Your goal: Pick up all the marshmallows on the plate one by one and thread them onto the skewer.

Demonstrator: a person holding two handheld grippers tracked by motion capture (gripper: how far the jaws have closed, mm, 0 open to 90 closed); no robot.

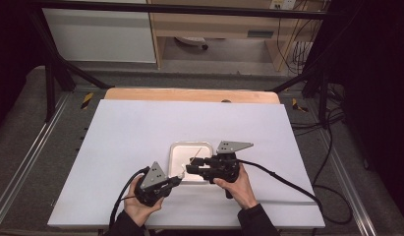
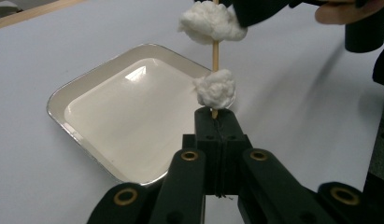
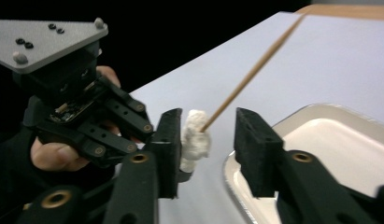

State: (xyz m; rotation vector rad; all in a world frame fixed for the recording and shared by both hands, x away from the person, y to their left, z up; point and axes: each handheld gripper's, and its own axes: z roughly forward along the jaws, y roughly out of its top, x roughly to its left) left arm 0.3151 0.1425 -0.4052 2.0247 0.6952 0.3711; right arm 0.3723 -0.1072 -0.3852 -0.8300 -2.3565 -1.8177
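Wooden skewer (image 2: 215,56) top hides behind right gripper (image 2: 273,11).

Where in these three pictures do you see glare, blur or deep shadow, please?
Left gripper view: a bright glare patch sits on the tray, while the skewer and its cotton wads stay sharp. Right gripper view: the skewer is softly blurred toward its far end, and the background above the left gripper is nearly black. High view: the white table is evenly lit, with dark surroundings.

Skewer (image 2: 215,51) top cut off by frame edge above tray (image 2: 63,100); its base hidden betw. left gripper (image 2: 216,122) jaws.
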